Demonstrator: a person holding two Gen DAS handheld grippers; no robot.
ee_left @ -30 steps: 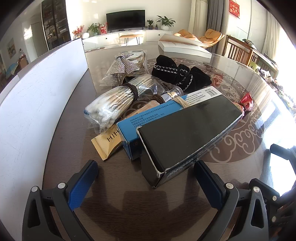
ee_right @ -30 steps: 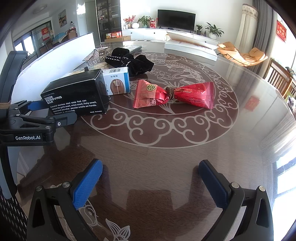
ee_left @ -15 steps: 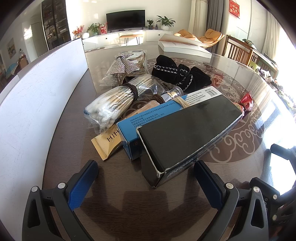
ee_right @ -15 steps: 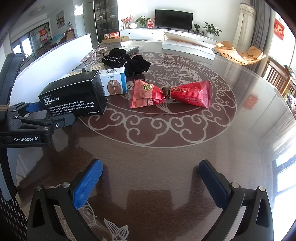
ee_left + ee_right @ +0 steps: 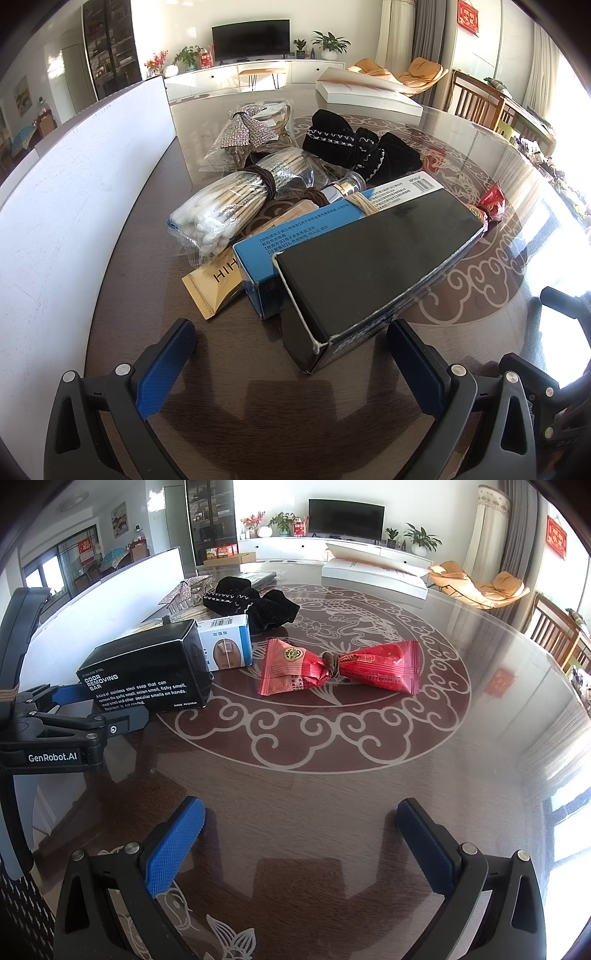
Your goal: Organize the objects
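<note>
The left gripper [image 5: 290, 354] was spread wide, empty, just short of the black box [image 5: 373, 266]; that box lay against the blue box [image 5: 295, 236] on the table [image 5: 240, 369]; the right gripper [image 5: 301, 834] stood equally spread, empty, facing the red packets [image 5: 340, 666].

Your 2 wrist cameras sit low over the tabletop [image 5: 122, 295], the left close behind the black box [image 5: 373, 266] facing the TV wall, the right farther back, both sharing that box and the blue box [image 5: 227, 646].
</note>
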